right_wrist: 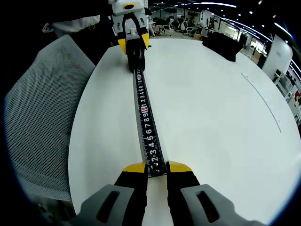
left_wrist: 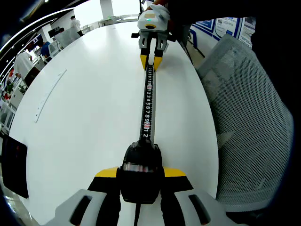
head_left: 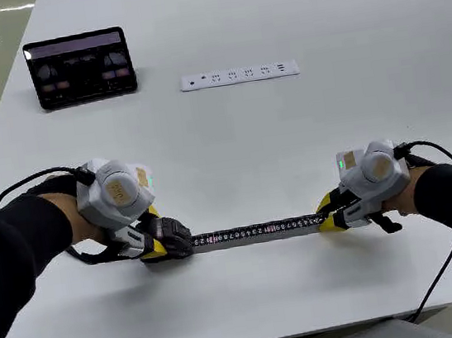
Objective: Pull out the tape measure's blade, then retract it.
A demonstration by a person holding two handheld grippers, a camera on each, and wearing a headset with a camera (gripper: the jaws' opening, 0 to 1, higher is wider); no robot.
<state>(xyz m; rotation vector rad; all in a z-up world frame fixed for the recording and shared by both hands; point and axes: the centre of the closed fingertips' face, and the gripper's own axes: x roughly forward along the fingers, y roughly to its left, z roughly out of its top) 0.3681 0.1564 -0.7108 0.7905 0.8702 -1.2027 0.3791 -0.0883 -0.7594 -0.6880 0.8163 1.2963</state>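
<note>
In the head view, the left gripper (head_left: 164,237) clamps the black tape measure case (head_left: 171,238). The right gripper (head_left: 326,212) pinches the end of the dark numbered blade (head_left: 255,232), which is drawn out straight between them, parallel and close to the front edge of the white tabletop (head_left: 288,136). Beyond is broad bare surface, with a dark tablet (head_left: 80,67) and a white power strip (head_left: 239,75) well apart at the back.

The left gripper view adds the case wedged between yellow-tipped fingers (left_wrist: 106,173), and a grey mesh chair (left_wrist: 256,117) just past the tabletop's edge, alongside the blade.

The right gripper view shows its fingers (right_wrist: 134,168) closed on the blade's lowest numerals. I cannot tell whether the blade touches the tabletop.
</note>
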